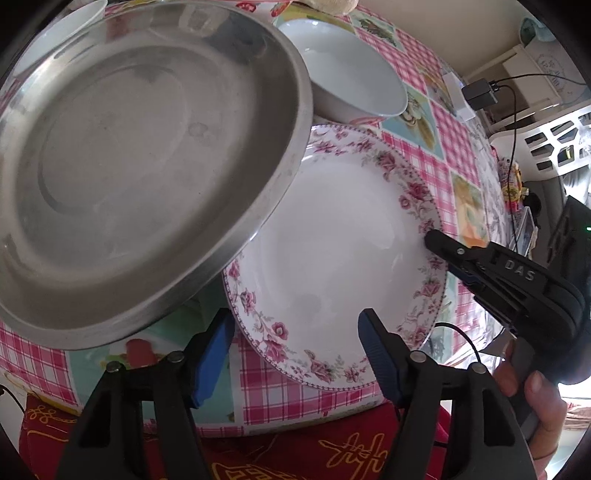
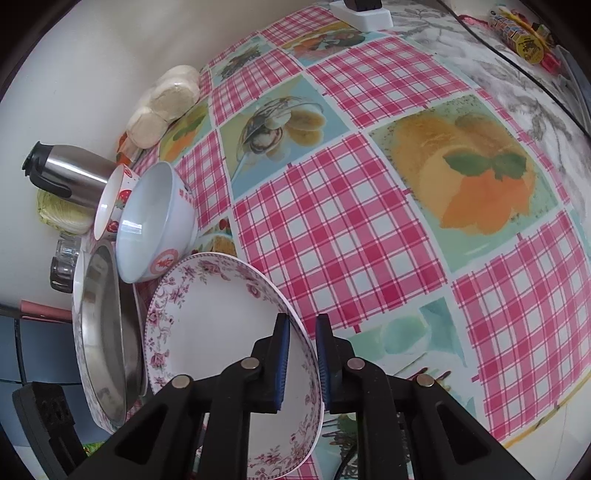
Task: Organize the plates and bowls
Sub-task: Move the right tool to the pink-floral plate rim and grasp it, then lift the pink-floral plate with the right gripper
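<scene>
Soft, even daylight fills both views, bright and sharp at centre. Fisheye bending curves the tabletop (image 2: 369,229) and darkens the corners. Pale glare sits on the steel pan (image 1: 140,155) ahead-left of the left hand-held gripper (image 1: 295,354); shadows are faint.

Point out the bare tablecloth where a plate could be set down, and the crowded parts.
Free: the wide checked tablecloth right of the floral-rimmed white plate, up to the white power strip. Crowded: the left side, where the steel pan, white bowl, strawberry bowl and steel jug stand close together.
</scene>
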Available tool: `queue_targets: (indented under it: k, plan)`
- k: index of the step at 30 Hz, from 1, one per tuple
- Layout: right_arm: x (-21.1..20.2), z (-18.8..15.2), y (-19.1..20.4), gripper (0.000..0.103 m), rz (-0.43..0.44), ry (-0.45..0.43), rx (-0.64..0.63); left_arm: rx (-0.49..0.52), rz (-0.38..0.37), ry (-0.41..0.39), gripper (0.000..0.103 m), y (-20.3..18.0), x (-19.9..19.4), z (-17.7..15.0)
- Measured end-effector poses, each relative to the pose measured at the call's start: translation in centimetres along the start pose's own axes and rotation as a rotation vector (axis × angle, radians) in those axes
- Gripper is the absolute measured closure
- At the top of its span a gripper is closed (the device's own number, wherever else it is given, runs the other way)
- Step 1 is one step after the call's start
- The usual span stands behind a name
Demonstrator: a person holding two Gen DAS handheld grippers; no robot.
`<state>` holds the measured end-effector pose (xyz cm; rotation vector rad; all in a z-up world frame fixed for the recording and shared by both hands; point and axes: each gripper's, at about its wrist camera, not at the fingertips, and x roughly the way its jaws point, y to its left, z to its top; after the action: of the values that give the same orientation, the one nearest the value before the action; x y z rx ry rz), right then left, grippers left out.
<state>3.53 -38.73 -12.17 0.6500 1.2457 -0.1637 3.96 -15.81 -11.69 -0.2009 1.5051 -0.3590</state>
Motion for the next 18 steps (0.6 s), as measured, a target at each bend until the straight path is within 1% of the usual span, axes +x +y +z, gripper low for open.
queue_targets:
  k: [5, 9, 15, 18]
  plan:
    - [-0.6, 0.2, -1.2, 0.089, -0.016, -0.017, 0.009, -0.009, 0.004, 0.014, 0.037, -0.5, 1.1, 0.4]
    - [-0.9, 0.6, -2.4, 0.089, -0.013, -0.028, 0.006, -0.005, -0.005, -0.004, 0.039, -1.1, 1.2, 0.8]
    - [-1.0, 0.5, -4.4, 0.089, 0.050, -0.047, 0.033, 0.015, -0.005, -0.015, 0.039, -1.9, 1.6, 1.5]
    - [-0.6, 0.4, -4.8, 0.088, 0.078, -0.047, 0.038, 0.015, -0.004, -0.029, 0.040, -2.0, 1.6, 2.0]
